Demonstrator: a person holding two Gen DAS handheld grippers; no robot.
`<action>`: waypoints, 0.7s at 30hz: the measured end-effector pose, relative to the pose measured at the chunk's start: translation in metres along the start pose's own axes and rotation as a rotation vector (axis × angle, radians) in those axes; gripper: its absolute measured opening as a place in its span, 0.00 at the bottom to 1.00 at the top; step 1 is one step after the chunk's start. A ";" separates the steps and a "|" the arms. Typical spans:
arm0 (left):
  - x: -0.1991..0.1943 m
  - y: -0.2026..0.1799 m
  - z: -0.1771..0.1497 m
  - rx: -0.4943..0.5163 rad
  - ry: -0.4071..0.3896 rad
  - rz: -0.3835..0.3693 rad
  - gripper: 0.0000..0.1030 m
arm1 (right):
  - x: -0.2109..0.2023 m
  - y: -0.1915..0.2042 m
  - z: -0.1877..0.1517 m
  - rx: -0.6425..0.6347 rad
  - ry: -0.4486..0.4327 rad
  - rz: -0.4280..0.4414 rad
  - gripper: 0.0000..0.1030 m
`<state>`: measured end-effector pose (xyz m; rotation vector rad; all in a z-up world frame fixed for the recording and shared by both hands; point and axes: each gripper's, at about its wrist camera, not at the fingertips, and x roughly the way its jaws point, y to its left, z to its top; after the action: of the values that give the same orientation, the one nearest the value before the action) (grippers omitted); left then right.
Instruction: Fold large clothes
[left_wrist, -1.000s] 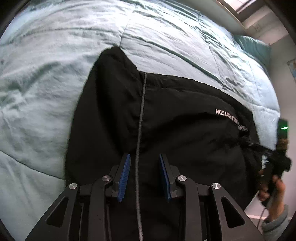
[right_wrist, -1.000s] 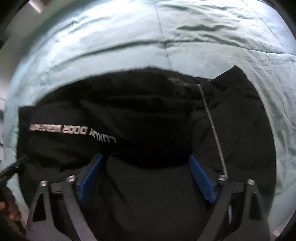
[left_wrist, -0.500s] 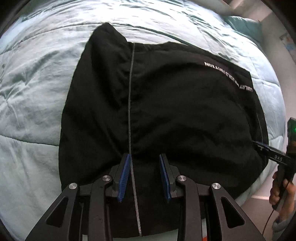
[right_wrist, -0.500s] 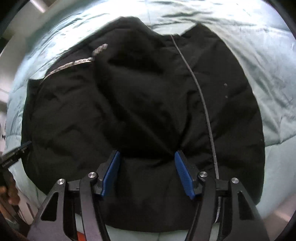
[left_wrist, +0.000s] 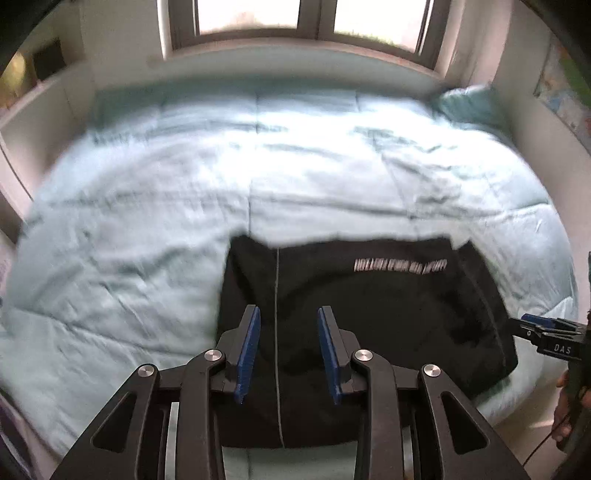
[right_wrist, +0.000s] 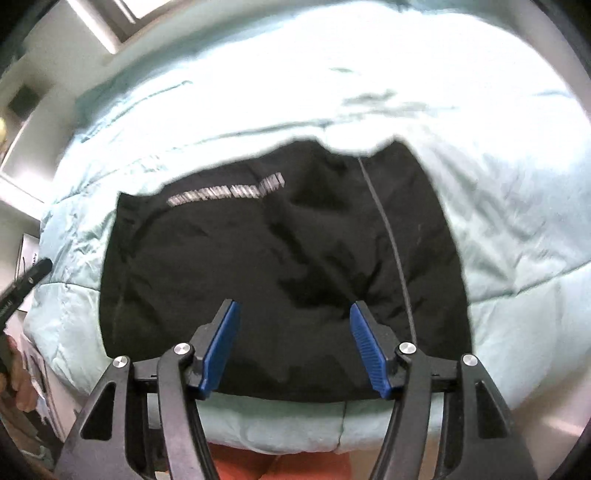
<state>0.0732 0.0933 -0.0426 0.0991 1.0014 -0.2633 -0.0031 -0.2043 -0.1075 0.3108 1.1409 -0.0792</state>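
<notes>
Folded black fabric garment (left_wrist: 369, 325) with a line of white lettering (left_wrist: 400, 264) and a thin grey stripe (left_wrist: 276, 332), lying flat on the pale blue quilted bedspread (left_wrist: 147, 229), at the near edge of the bedspread. Lettering toward the far edge of the garment; stripe running from far edge to near edge. In the right wrist view, same garment (right_wrist: 280, 266) spread in a rough rectangle, lettering (right_wrist: 227, 191) at far left, stripe (right_wrist: 391, 243) down the right side, bedspread (right_wrist: 498, 192) on three sides of it.

Left gripper (left_wrist: 288, 350): blue-padded fingers (left_wrist: 248, 349) parted to a moderate gap, nothing between them, above the near part of the garment, stripe visible through the gap. Contact with the cloth not discernible. Right gripper (right_wrist: 295, 347): blue-padded fingers (right_wrist: 367, 347) spread wider, nothing clamped, above the near edge of the garment. Right gripper also visible in the left wrist view (left_wrist: 543, 326), just beside the garment's right edge, with a hand (left_wrist: 569, 410) below it.

Beyond the far side of the bedspread, a window (left_wrist: 295, 22) with a pale sill; teal pillow (left_wrist: 465, 105) at the far right corner of the bedspread. Orange surface (right_wrist: 280, 465) below the near edge of the bedspread in the right wrist view. Both views blurred.
</notes>
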 end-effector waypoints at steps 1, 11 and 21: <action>-0.010 0.001 0.003 0.006 -0.017 0.006 0.32 | -0.008 0.012 0.004 -0.012 -0.027 -0.005 0.65; -0.103 -0.012 0.048 -0.031 -0.173 0.080 0.54 | -0.102 0.059 0.048 -0.058 -0.170 -0.041 0.75; -0.133 -0.025 0.046 -0.023 -0.219 0.126 0.59 | -0.136 0.074 0.042 -0.073 -0.207 -0.052 0.79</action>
<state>0.0363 0.0833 0.0948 0.1094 0.7772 -0.1434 -0.0063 -0.1584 0.0461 0.2036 0.9442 -0.1126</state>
